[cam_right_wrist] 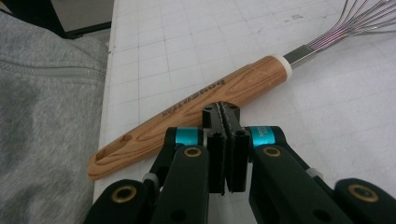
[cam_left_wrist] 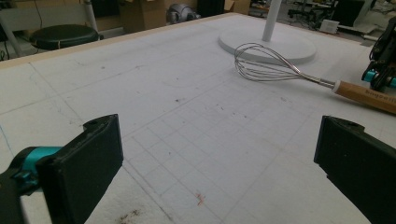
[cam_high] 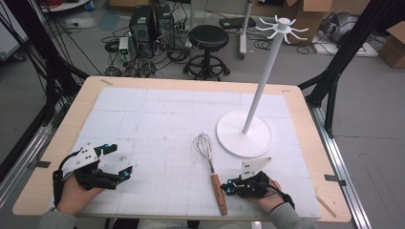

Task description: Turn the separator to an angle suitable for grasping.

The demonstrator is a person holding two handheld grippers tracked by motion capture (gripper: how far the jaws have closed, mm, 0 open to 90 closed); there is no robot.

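Whisk [cam_high: 211, 164] is lying flat on the white gridded mat [cam_high: 157, 119], near-centre of the table. Long axis is running near-to-far: wire head at the far end, wooden handle [cam_right_wrist: 187, 116] pointing back toward the person, tilting slightly right at the near end. Wire loops are stopping just short of the round white base [cam_high: 244, 133] of the hook stand [cam_high: 267, 67]; contact cannot be told.

Right gripper [cam_high: 235, 185] is sitting just right of the handle, jaws pressed together and holding nothing. In the right gripper view the closed tips are nearly touching the handle's mid-length; no contact can be confirmed. Handle is lying crosswise to the jaws, so they would need opening to take it.

Left gripper [cam_high: 117, 162] is resting well to the left, jaws spread wide, empty. Right hand is clearly the nearer 1.

Dark lettering is running along the handle; too blurred to read.
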